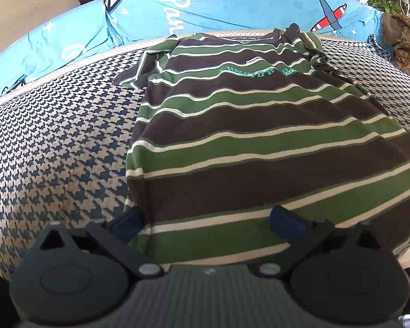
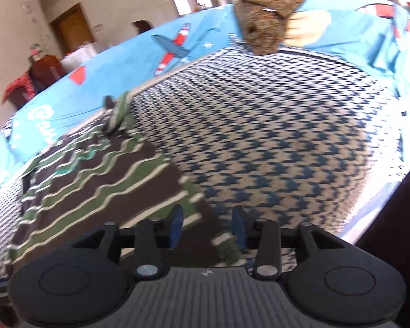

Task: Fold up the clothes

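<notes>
So we've got the striped tee (image 1: 259, 125) flat on the houndstooth cover (image 1: 54, 142), long axis running away from us; L gripper (image 1: 205, 224) spread at hem's left corner, R gripper (image 2: 207, 229) spread at right corner

My left gripper (image 1: 205, 222) is spread wide, its two blue-padded fingers (image 1: 287, 222) low and far apart, the left pad at the shirt's (image 1: 259, 136) edge and the right one on top of the cloth. My right gripper (image 2: 207, 225) has its fingers (image 2: 176, 225) parted by a narrower gap, the pads turned edge-on and upright, with a corner of the shirt's hem lying between them; whether they touch the cloth I cannot tell through the blur.
</notes>
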Demonstrator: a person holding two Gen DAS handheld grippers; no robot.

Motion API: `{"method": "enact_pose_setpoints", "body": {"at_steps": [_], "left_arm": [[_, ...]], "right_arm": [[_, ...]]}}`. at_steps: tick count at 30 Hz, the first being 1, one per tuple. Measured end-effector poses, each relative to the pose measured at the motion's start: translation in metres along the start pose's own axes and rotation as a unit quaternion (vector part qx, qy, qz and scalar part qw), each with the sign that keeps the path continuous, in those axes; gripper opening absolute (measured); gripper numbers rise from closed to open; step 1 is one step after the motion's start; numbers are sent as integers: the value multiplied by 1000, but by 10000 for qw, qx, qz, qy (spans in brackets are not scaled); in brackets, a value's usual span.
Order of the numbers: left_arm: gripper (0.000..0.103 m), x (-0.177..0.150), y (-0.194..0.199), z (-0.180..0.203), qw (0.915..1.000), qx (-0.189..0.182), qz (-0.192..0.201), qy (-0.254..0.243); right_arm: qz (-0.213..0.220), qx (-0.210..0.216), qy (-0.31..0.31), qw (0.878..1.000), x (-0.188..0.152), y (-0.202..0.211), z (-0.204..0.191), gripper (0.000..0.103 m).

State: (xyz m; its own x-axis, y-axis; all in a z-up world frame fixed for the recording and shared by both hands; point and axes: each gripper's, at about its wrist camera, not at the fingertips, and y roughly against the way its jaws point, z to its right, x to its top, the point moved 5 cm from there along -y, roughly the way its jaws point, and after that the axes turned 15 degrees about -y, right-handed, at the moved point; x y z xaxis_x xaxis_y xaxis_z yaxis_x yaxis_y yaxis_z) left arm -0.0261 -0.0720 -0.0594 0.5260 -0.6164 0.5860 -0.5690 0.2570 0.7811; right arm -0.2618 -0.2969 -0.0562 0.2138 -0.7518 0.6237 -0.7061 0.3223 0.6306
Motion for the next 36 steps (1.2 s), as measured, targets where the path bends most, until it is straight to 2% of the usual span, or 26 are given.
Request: {"method": "enact_pose_setpoints", "body": {"at_steps": [4, 6, 13, 19, 21, 25, 27, 36], "left_arm": [[103, 0, -1, 2, 10000, 46, -7, -6], [103, 0, -1, 2, 10000, 50, -11, 8], [103, -2, -2, 2, 10000, 89, 37, -24], [103, -3, -1, 2, 9999, 91, 53, -20], [103, -3, -1, 2, 9999, 91, 56, -11], [103, -3, -1, 1, 10000, 77, 51, 22], [103, -3, -1, 1, 10000, 73, 40, 21], [103, -4, 0, 1, 10000, 12, 49, 29]], "right_arm": [[-346, 527, 505, 9967, -18, -6, -28, 59], [-483, 671, 711, 9940, -27, -11, -40, 70], [-536, 575, 969, 9922, -36, -30, -65, 77], [-321, 565, 1318, 9891, -39, -39, -89, 94], [-389, 474, 1435, 9878, -44, -44, -93, 103], [-486, 95, 1711, 9840, -56, -53, -100, 103], [-528, -8, 1661, 9847, -58, -55, -100, 103], [-723, -185, 1647, 9835, -59, -56, -101, 103]]}}
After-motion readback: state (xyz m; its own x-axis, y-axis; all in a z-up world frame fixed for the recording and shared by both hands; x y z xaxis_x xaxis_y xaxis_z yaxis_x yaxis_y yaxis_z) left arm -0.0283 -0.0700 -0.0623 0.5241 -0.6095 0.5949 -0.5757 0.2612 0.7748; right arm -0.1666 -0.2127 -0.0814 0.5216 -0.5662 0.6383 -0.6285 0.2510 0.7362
